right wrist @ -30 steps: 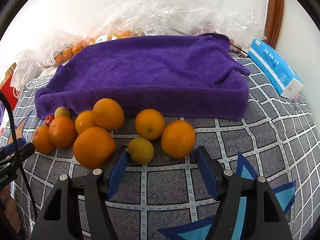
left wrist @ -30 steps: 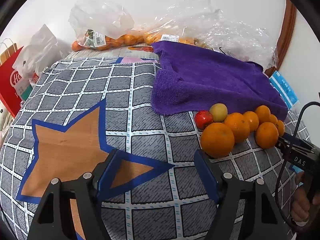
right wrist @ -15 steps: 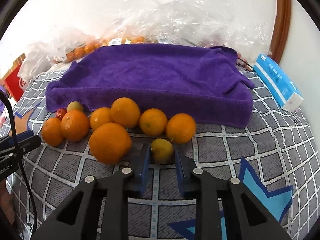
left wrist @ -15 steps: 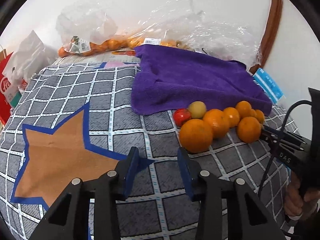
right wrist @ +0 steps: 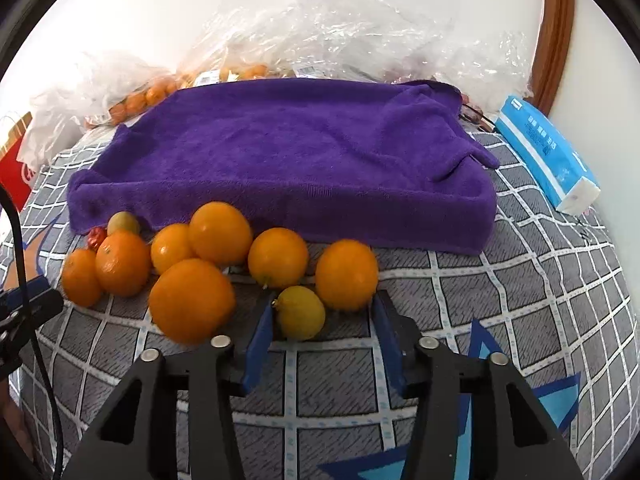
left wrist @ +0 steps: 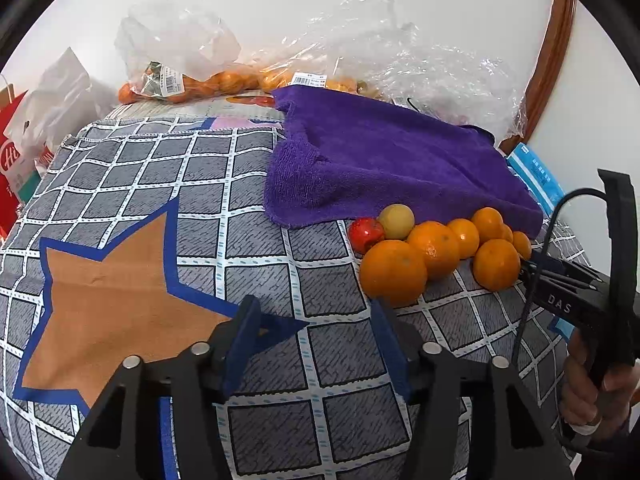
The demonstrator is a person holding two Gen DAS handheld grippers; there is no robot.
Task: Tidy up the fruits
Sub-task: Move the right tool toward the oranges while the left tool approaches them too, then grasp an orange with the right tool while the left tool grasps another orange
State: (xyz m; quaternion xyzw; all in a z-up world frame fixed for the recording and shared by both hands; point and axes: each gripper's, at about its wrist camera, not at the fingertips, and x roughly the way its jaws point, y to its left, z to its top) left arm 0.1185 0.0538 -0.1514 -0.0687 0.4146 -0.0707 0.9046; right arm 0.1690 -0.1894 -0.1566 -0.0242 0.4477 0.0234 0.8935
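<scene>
Nearest in the right wrist view, the right hand-held gripper [right wrist: 322,338] has its jaws opening, at a middle width, and the small yellow lemon [right wrist: 300,312] lies between the blue pads; the left pad seems just beside its stem end, but I cannot tell if it really touches, and the lemon rests on the checked cloth [right wrist: 520,280], not lifted. In the left wrist view, the left hand-held gripper [left wrist: 316,340] is also opening, at a middle width, with only the cloth between its pads and the big orange [left wrist: 394,272] just beyond its right fingertip. Behind the lemon the other oranges [right wrist: 276,256] lie in a loose row, several touching each other, with a small red fruit [left wrist: 366,234] and a pale yellow-green fruit [left wrist: 396,221] at the left end. Behind this row lies the purple towel [right wrist: 300,160], bare on top and with raised edges like a shallow tray. At the far side, against the wall, are clear plastic bags [right wrist: 340,28] with more small oranges inside. I judge that the lemon is light, firm and round, with smooth skin, so it can roll or slip out; it is best taken across its widest middle with soft pressure. The neighbours are close, so a push may set them rolling on the soft cloth.
</scene>
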